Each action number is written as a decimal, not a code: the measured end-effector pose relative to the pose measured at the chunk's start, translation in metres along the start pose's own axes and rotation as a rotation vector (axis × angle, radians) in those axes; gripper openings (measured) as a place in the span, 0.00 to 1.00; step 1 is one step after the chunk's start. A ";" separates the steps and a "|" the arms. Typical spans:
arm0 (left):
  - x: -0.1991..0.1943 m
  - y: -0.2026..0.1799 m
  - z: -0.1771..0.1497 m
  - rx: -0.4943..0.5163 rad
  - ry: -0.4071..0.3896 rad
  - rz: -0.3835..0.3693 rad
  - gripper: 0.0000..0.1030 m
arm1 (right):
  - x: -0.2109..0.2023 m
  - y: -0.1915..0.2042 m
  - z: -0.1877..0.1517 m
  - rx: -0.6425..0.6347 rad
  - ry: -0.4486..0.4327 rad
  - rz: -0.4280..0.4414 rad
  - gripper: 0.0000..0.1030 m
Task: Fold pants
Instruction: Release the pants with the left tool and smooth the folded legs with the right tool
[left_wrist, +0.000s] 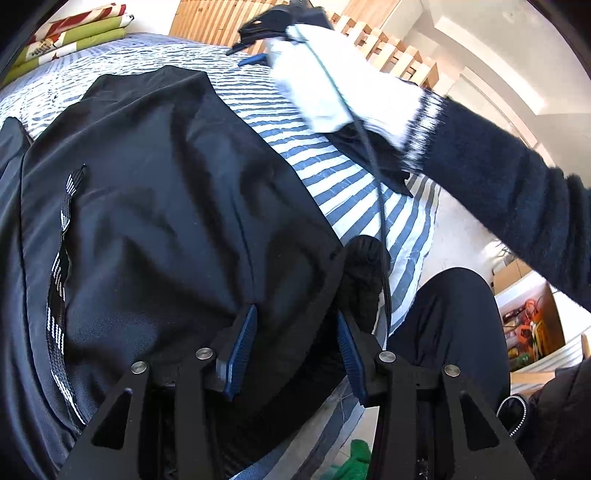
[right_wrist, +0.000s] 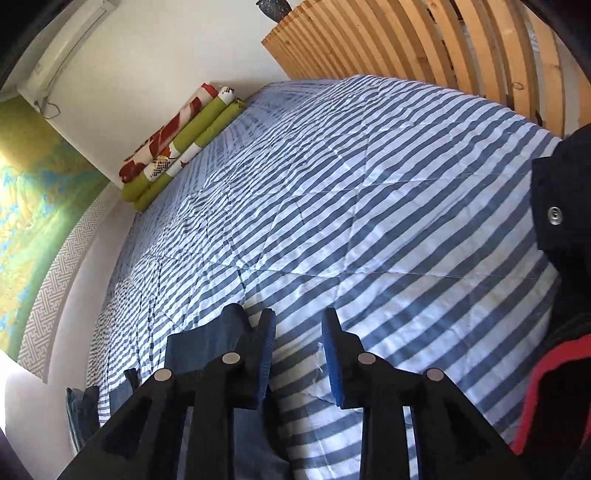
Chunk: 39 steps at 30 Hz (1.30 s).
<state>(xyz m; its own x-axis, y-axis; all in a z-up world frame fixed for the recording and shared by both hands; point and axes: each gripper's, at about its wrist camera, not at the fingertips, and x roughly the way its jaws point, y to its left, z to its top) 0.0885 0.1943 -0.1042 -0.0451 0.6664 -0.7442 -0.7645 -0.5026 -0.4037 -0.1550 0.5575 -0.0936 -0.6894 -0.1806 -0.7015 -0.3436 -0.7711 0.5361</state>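
Black pants (left_wrist: 166, 184) lie spread on the blue-and-white striped bed cover (left_wrist: 332, 166), a black-and-white patterned tape running down their left side. My left gripper (left_wrist: 295, 332) hovers at their near edge, its blue pads (left_wrist: 240, 343) apart with black cloth lying between them. At the far end of the pants a white-gloved hand (left_wrist: 332, 81) holds my right gripper (left_wrist: 247, 50). In the right wrist view the right gripper (right_wrist: 299, 332) stands open over the bare striped cover (right_wrist: 369, 184), with nothing between its fingers.
Rolled green and red-patterned pillows (right_wrist: 177, 144) lie against the wall, beside a wooden slatted headboard (right_wrist: 406, 37). Dark cloth with a metal snap (right_wrist: 554, 214) and a red edge fills the right border. Blue fabric (right_wrist: 192, 343) lies under the right gripper. A person's knee (left_wrist: 450, 325) is at the bed's edge.
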 end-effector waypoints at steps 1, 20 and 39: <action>0.001 -0.001 0.001 -0.005 0.000 0.003 0.47 | 0.001 -0.003 -0.002 -0.006 0.065 0.026 0.24; 0.005 -0.010 0.008 0.009 0.009 -0.010 0.49 | 0.021 0.060 -0.020 -0.162 -0.156 0.042 0.10; -0.040 -0.041 -0.018 0.049 -0.002 0.096 0.50 | -0.138 -0.014 -0.230 -0.212 0.464 0.140 0.32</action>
<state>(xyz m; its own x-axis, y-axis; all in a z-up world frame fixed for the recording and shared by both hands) 0.1327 0.1784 -0.0674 -0.1206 0.6174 -0.7774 -0.7873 -0.5365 -0.3039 0.0914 0.4522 -0.1127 -0.3486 -0.5050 -0.7896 -0.0987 -0.8180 0.5667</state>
